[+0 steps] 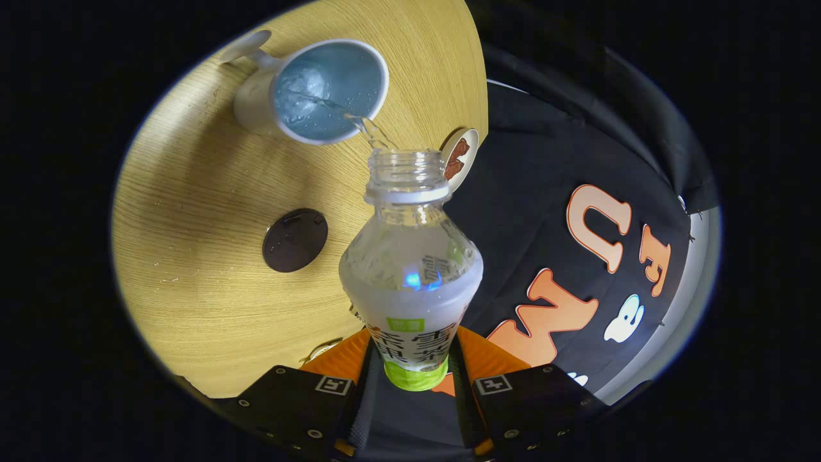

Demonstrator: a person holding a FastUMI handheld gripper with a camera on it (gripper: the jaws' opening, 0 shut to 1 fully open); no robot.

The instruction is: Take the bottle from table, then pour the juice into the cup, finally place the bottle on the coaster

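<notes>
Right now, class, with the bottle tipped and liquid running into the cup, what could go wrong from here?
1. The stream leaves the bottle mouth and crosses the cup close to its rim, so a small wobble may spill onto the table.
2. The gripper holds the bottle low down, so it might slip or swing.
3. The dark coaster lies nearby; drips could wet it.

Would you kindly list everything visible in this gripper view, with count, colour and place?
bottle: one, clear with a white and green label, uncapped, clamped between the jaws, tilted toward the cup
juice stream: one, clear, running from the bottle mouth into the cup
cup: one, white with blue inside, on the table beyond the bottle
dark coaster: one, dark brown, round, on the table between cup and jaws
pale coaster: one, cream with brown print, at the table edge behind the bottle neck
table: one, light wood
gripper: one, shut on the bottle
</notes>
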